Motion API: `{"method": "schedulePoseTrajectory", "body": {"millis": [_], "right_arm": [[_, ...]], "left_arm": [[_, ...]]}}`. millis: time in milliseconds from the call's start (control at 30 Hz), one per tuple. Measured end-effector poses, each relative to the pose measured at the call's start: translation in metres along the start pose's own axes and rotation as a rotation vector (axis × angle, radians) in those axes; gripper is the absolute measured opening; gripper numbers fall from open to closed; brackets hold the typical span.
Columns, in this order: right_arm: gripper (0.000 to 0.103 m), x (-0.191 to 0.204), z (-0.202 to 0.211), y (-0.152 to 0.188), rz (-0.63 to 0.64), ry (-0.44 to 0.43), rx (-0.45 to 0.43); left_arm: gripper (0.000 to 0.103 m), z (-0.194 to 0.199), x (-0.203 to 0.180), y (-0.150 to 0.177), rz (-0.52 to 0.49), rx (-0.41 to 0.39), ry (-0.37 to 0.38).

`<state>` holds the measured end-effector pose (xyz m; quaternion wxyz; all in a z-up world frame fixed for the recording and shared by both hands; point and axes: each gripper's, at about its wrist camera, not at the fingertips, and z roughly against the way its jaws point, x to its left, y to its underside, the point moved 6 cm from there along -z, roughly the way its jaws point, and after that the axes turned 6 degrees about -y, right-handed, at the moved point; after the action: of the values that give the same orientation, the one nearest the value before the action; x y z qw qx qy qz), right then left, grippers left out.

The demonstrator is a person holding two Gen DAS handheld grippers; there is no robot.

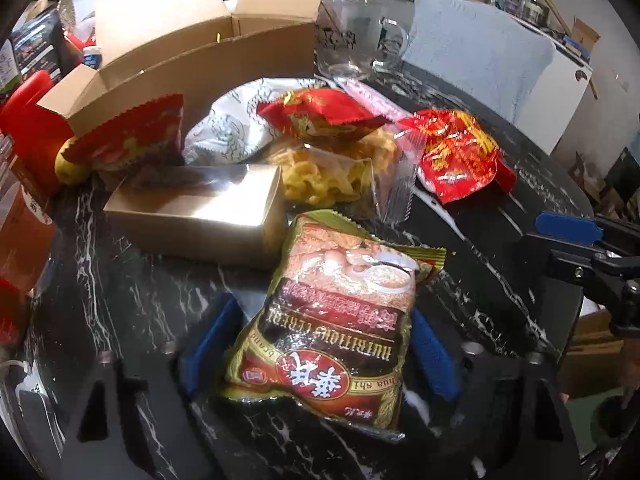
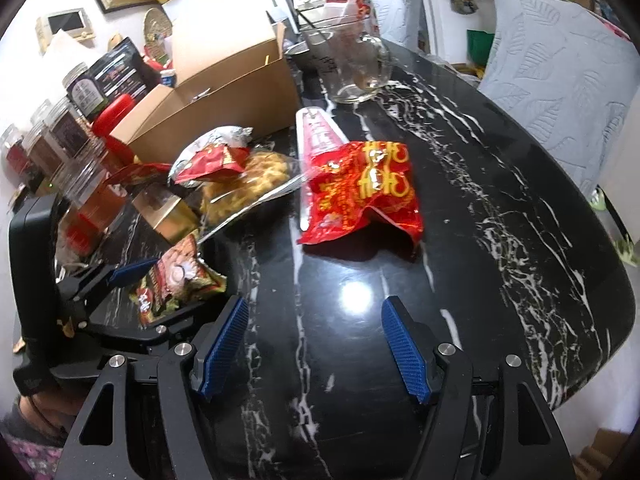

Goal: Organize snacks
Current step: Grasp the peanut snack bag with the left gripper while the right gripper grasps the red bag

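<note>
My left gripper (image 1: pixel 320 352) is shut on a green and brown cereal packet (image 1: pixel 340 320), its blue pads pressing both sides just above the black marble table (image 1: pixel 120 300). The packet also shows in the right wrist view (image 2: pixel 176 280), with the left gripper (image 2: pixel 132 280) around it. My right gripper (image 2: pixel 316 344) is open and empty over bare table, in front of a red snack bag (image 2: pixel 360 192). That red bag (image 1: pixel 460 156) lies right of a clear pack of yellow crisps (image 1: pixel 340 176). A small open box (image 1: pixel 200 208) sits just behind the cereal packet.
A large open cardboard box (image 1: pixel 200 56) stands at the back. More red packets (image 1: pixel 128 140) and a white patterned bag (image 1: pixel 232 120) lie before it. A glass jug (image 2: pixel 356 64) stands behind. Jars (image 2: pixel 60 140) line the left. A padded chair (image 2: pixel 560 80) is at the far right.
</note>
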<state>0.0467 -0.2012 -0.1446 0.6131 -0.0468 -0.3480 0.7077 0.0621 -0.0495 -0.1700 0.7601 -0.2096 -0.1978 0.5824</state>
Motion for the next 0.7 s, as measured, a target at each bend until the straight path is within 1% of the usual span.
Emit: {"method": "schedulePoseTrajectory", "body": {"millis": [33,133,200,267,333,400,433,467,533,700], "right_arm": [[0.07,-0.002,0.001,0.0,-0.003,0.006,-0.003],[0.07,-0.007,0.003,-0.003,-0.014,0.017,-0.012],[0.07,-0.011,0.004,-0.005,-0.023,0.022,-0.02],[0.07,-0.015,0.005,-0.01,-0.029,0.037,-0.034],[0.07,-0.021,0.007,-0.017,-0.033,0.066,-0.054],[0.072,-0.025,0.007,-0.023,-0.04,0.084,-0.067],[0.077,-0.028,0.006,-0.027,-0.046,0.093,-0.075],[0.078,-0.029,0.006,-0.03,-0.049,0.097,-0.081],[0.078,-0.031,0.001,-0.038,-0.048,0.091,-0.093],[0.078,-0.029,-0.019,-0.056,-0.011,0.08,-0.091]], "left_arm": [[0.056,0.003,-0.001,-0.001,-0.001,-0.008,0.003],[0.052,0.007,-0.002,0.0,0.004,-0.014,0.006],[0.051,0.01,-0.001,0.001,0.029,-0.01,0.025],[0.05,0.014,0.002,0.003,0.065,0.0,0.06],[0.05,0.017,0.004,0.005,0.096,0.008,0.08],[0.05,0.024,0.006,0.005,0.11,-0.001,0.078],[0.05,0.027,0.007,0.006,0.113,-0.007,0.08],[0.05,0.031,0.008,0.005,0.118,-0.013,0.083],[0.05,0.037,0.009,0.004,0.125,-0.021,0.084],[0.05,0.048,0.013,-0.001,0.14,-0.044,0.078]]}}
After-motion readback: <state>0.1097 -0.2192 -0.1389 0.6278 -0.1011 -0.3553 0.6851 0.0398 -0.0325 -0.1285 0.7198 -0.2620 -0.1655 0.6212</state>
